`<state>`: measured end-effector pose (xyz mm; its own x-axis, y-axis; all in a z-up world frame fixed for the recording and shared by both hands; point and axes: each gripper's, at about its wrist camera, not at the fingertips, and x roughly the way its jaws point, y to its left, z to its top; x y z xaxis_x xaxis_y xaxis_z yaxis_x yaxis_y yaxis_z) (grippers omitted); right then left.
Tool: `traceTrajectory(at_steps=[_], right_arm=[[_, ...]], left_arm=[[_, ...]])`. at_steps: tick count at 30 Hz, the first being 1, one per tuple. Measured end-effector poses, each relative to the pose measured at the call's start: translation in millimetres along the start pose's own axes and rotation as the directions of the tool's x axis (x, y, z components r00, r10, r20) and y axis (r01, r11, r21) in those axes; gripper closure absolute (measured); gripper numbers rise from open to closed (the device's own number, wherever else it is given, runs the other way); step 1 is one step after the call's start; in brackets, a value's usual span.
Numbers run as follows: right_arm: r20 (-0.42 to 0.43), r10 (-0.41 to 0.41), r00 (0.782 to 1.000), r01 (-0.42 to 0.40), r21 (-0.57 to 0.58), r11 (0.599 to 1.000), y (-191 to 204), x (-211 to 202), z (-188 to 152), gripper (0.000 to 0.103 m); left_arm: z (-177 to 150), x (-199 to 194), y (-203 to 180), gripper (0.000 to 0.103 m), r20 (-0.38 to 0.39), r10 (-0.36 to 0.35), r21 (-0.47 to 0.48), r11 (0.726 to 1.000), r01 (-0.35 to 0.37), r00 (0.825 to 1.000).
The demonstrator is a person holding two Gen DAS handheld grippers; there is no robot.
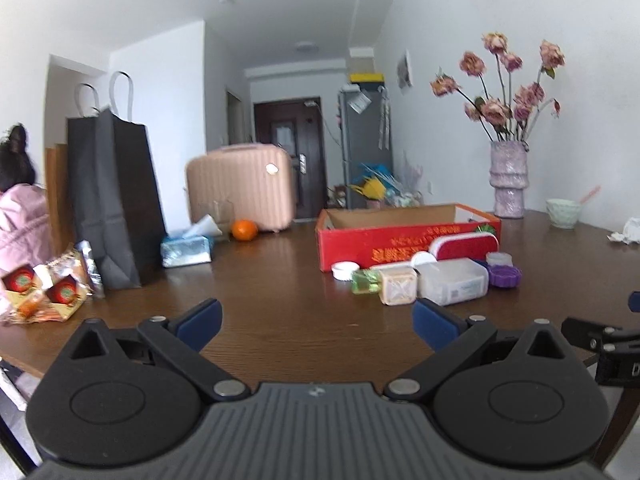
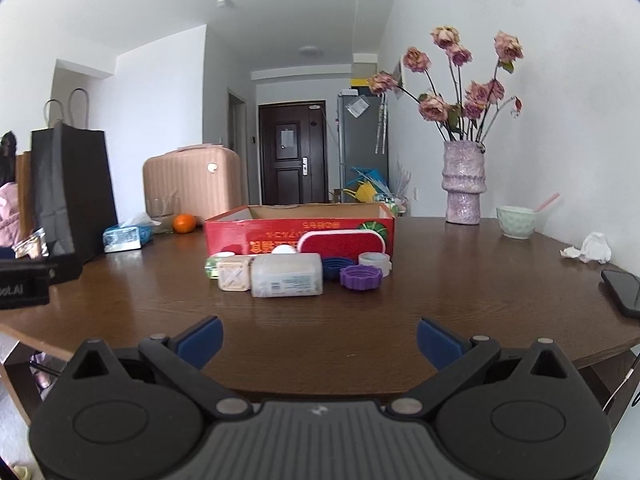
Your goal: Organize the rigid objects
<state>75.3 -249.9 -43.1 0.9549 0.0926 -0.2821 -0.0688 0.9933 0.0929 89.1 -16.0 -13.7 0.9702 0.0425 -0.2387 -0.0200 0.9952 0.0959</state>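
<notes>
At your worktop's [image 2: 400, 320] far-right corner stand a vase [image 2: 463, 184] of flowers and a bowl [image 2: 516, 222]; a phone [image 2: 624, 292] lies at the right edge. A bag [image 2: 72, 196], tissues [image 2: 127, 237] and an orange [image 2: 184, 223] line the left edge.

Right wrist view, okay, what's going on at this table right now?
Nothing is being handled yet. Both grippers, the left gripper and the right gripper, hover open and empty over the near edge of the wooden table. Ahead sits a cluster of small items, among them a frosted plastic container, a purple lid and a beige cube, lined up in front of an open red cardboard box.
</notes>
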Motion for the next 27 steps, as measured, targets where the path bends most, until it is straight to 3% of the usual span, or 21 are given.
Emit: traceTrajectory(at_steps=[9,11,14,16,18,20,21,22,23,27], right_arm=[[-0.033,-0.003,0.999,0.005,0.05,0.999,-34.0,69.3,31.5,0.0],[-0.049,0.059,0.997,-0.054,0.103,0.993,-46.3,88.1,39.3,0.0],[-0.185,0.179,0.966,-0.143,0.194,0.971,-61.6,123.0,52.9,0.0],[-0.164,0.208,0.964,-0.167,0.236,0.957,-68.4,137.2,59.8,0.004],[-0.136,0.24,0.961,-0.205,0.229,0.951,-68.0,149.2,68.0,0.021],[-0.132,0.258,0.957,-0.227,0.211,0.951,-63.8,164.8,74.5,0.031],[-0.141,0.277,0.95,-0.244,0.213,0.946,-61.7,173.6,76.4,0.041],[-0.154,0.306,0.94,-0.267,0.228,0.936,-60.4,183.2,78.8,0.051],[-0.162,0.332,0.929,-0.287,0.247,0.925,-59.3,191.8,80.9,0.054],[-0.19,0.339,0.921,-0.289,0.247,0.925,-53.8,209.2,79.6,0.063]], left_arm=[[19.4,83.7,-16.1,0.0,-0.08,-0.131,-0.068,0.99,0.125,0.988],[24.6,102.7,-23.1,0.0,-0.096,-0.16,-0.041,0.987,0.157,0.982],[34.5,126.4,-28.7,0.0,-0.144,-0.225,-0.085,0.973,0.214,0.964],[39.1,135.1,-30.3,0.002,-0.138,-0.276,-0.135,0.957,0.258,0.951],[43.1,144.7,-33.2,0.016,-0.145,-0.345,-0.191,0.929,0.316,0.927],[45.9,158.5,-35.5,0.038,-0.152,-0.429,-0.256,0.887,0.384,0.891],[47.7,166.0,-39.1,0.043,-0.162,-0.45,-0.269,0.876,0.4,0.878],[48.9,172.4,-42.8,0.054,-0.179,-0.45,-0.273,0.877,0.395,0.875],[49.8,179.4,-46.4,0.06,-0.2,-0.447,-0.284,0.878,0.386,0.872],[44.2,202.6,-50.8,0.062,-0.206,-0.512,-0.383,0.826,0.412,0.834]])
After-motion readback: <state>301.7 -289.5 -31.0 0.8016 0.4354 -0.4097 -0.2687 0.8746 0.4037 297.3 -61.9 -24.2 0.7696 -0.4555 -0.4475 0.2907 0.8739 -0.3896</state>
